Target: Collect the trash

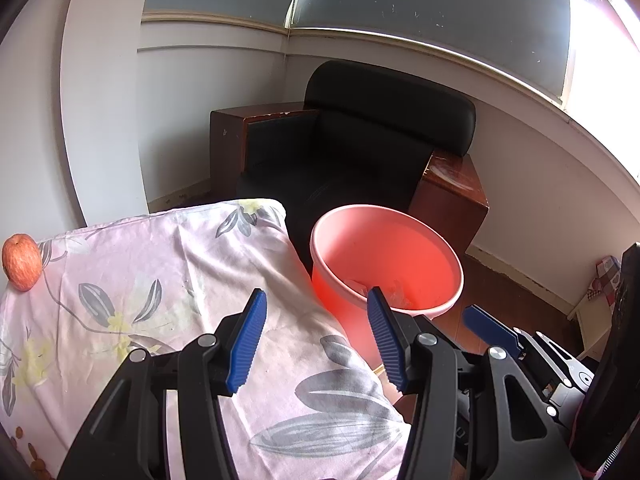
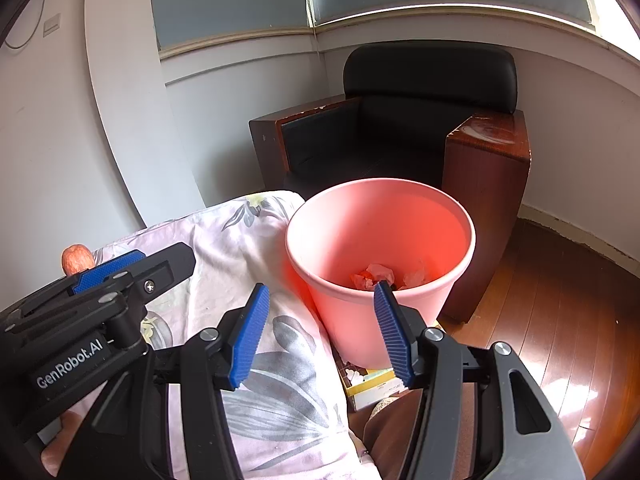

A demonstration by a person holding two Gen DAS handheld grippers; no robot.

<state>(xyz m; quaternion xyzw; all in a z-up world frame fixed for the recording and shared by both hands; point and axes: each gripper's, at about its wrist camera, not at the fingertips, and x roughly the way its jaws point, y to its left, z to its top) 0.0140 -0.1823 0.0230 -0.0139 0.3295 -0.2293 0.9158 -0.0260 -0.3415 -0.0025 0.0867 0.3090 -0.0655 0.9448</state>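
1. The left gripper [image 1: 316, 336] has its blue ribbed pads spread apart with nothing between them. It hangs over the near corner of the cloth-covered surface, pointing forward and downward toward the bin.
2. The right gripper [image 2: 320, 332] also stands with its jaws apart and empty. It is aimed at the near wall of the bin, and its right pad overlaps the bin's rim in the view.
3. The two grippers sit side by side, each showing at the edge of the other's camera.
4. The pink bin [image 2: 460, 240] stands upright on the floor, its long axis vertical and its mouth facing up. It sits just beside the edge of the floral cloth [image 1: 160, 280].
5. Crumpled trash [image 2: 374, 274] lies at the bottom of the bin; its shape is too bunched to give a long axis.
6. An apple [image 1: 22, 262] rests on the far left of the cloth, well apart from the bin.
7. A small carton [image 2: 372, 384] lies at the bin's foot.
8. A black armchair [image 1: 384, 128] with wooden sides stands behind the bin, in the corner.
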